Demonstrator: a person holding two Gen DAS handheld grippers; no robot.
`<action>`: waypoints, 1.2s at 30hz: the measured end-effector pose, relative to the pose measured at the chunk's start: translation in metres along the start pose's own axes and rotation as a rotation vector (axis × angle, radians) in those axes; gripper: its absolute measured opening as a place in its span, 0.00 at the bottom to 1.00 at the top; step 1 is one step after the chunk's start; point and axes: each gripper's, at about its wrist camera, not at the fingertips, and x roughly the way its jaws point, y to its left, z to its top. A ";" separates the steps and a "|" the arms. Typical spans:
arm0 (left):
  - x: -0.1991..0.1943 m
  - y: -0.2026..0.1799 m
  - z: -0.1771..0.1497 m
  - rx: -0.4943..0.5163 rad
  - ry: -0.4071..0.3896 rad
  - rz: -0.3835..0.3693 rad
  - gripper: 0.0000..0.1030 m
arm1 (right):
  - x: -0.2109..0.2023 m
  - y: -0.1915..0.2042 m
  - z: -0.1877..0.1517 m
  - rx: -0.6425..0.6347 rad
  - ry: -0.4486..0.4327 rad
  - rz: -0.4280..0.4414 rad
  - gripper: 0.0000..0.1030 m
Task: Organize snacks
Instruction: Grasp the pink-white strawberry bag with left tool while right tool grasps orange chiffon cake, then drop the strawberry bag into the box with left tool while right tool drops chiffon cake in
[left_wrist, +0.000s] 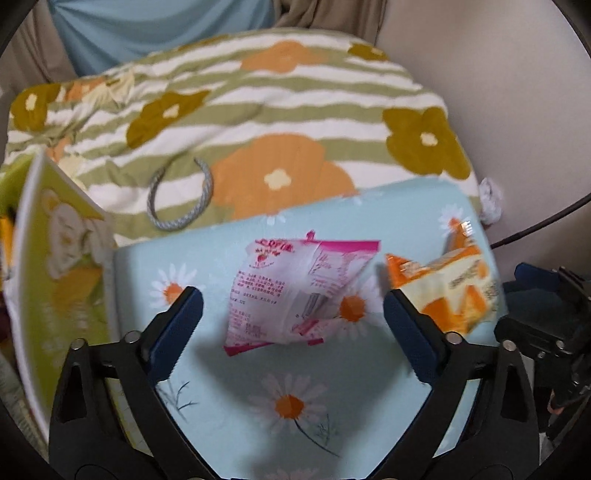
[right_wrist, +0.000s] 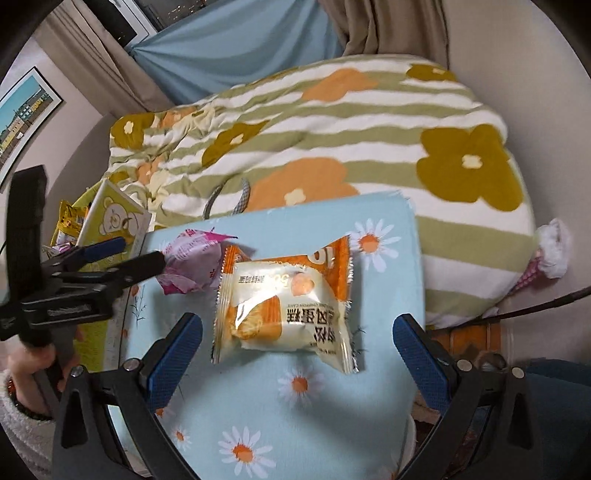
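Observation:
A pink and white snack packet lies on a light blue daisy-print cushion. My left gripper is open, its jaws on either side of the packet, not touching it. An orange and cream cake packet lies on the same cushion; it also shows in the left wrist view. My right gripper is open around the cake packet's near end. The left gripper shows in the right wrist view beside the pink packet.
A yellow-green bear-print box stands open left of the cushion, with snack packets inside. A striped floral quilt lies behind, with a grey braided ring on it. A black cable runs at right.

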 end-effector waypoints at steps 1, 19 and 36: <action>0.007 0.001 -0.001 -0.003 0.014 0.003 0.92 | 0.005 0.000 0.001 -0.003 0.006 0.005 1.00; 0.037 0.009 -0.010 -0.049 0.081 0.019 0.53 | 0.051 0.000 0.011 -0.029 0.079 0.034 1.00; 0.011 0.028 -0.056 -0.159 0.097 0.087 0.52 | 0.074 0.018 0.015 -0.108 0.109 0.020 0.91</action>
